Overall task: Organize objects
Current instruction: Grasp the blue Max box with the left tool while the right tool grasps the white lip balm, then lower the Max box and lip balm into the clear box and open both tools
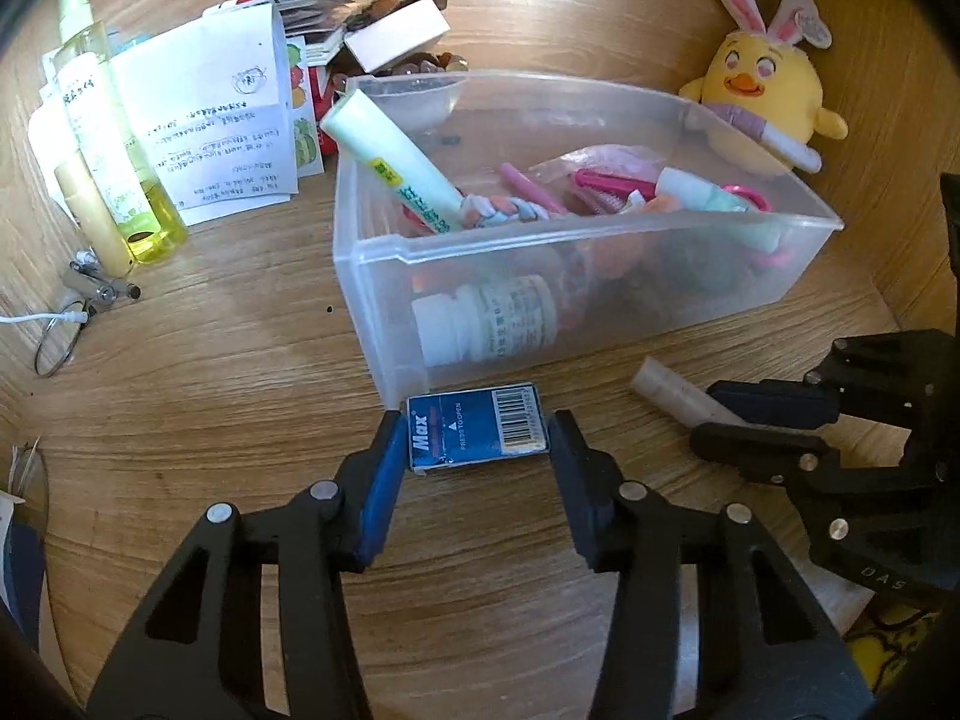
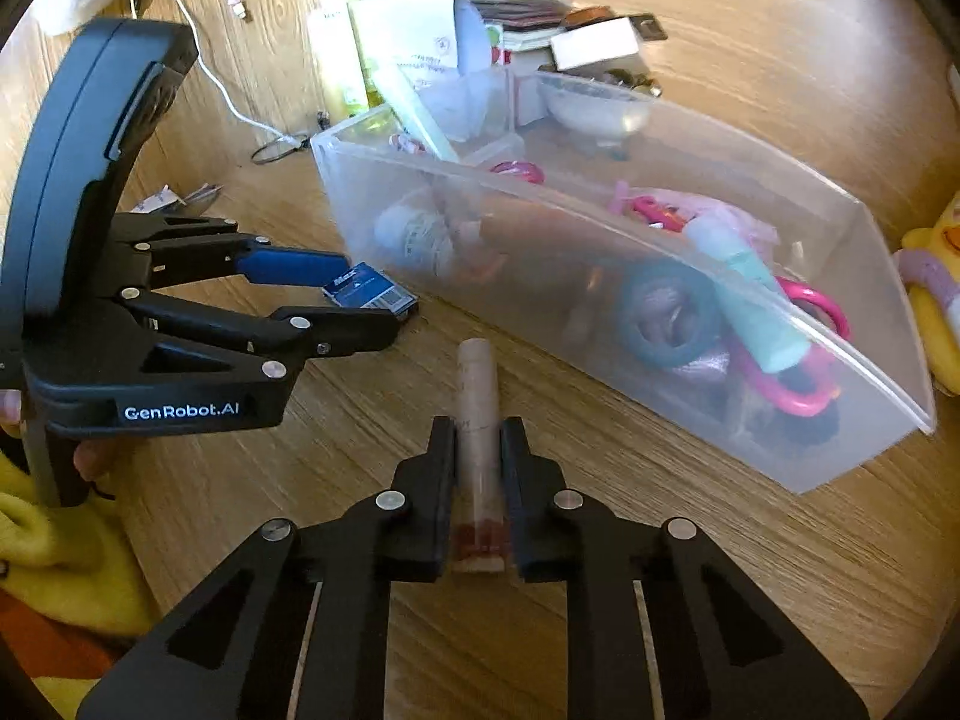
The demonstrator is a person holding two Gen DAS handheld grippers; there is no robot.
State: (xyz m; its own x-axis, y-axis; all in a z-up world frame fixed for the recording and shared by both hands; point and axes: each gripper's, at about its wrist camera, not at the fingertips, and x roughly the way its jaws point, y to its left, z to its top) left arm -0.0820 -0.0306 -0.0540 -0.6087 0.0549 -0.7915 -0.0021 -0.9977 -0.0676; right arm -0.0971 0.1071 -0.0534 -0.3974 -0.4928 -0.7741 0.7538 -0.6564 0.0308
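My left gripper (image 1: 477,435) is shut on a small blue Max staples box (image 1: 477,427), just in front of the clear plastic bin (image 1: 384,240). The box also shows in the right wrist view (image 2: 369,293), held by the left gripper (image 2: 384,294). My right gripper (image 2: 477,438) is shut on a beige lipstick tube (image 2: 477,396), low over the wooden table, in front of the bin's long wall (image 2: 600,312). The right gripper (image 1: 714,414) and the tube (image 1: 672,396) show at the right of the left wrist view. The bin holds a white bottle (image 1: 486,327), a green tube (image 1: 390,162) and pink clips.
A yellow chick plush (image 1: 762,90) sits behind the bin at the right. A yellow spray bottle (image 1: 114,138), papers (image 1: 210,120), small boxes (image 1: 396,36), a key ring (image 1: 57,342) and a white cable (image 2: 210,72) lie left of and behind the bin.
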